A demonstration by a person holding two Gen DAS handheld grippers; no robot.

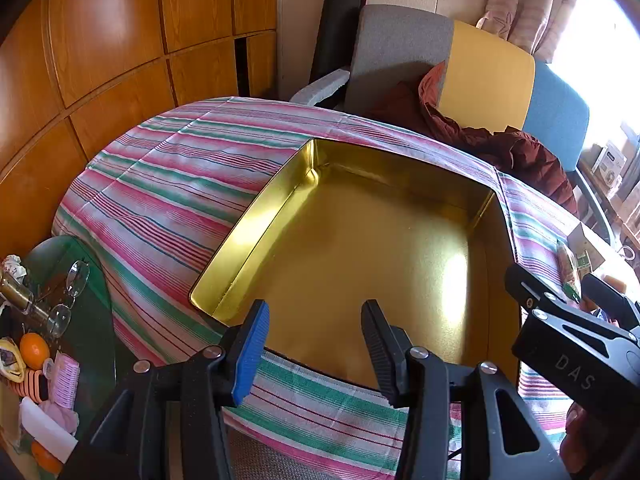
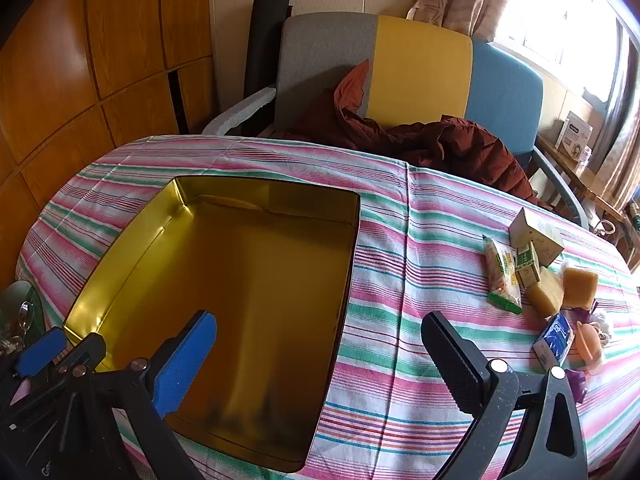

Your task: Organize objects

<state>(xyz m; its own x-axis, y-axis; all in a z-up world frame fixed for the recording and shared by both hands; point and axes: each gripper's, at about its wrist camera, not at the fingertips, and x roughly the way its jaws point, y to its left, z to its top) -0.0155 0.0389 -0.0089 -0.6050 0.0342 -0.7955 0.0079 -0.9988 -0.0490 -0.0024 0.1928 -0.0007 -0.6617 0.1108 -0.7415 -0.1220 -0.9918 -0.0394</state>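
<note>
Hovering both hand-held grippers (image 1: 316, 334) (image 2: 320, 356) open & empty over gold tin (image 2: 240, 280), items (image 2: 544, 280) on worktop (image 2: 400, 248) awaiting pickup.

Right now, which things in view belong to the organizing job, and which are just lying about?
Job:
gold tin, empty
snack packet
small green box
tan blocks
blue packet

Lying about:
red jacket
chairs
eyeglasses
orange

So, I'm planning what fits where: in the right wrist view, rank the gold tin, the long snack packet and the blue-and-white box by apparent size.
1. Gold tin, by far the largest.
2. Snack packet.
3. Blue-and-white box, slightly smaller, though the fisheye edge makes that unsure.
</note>
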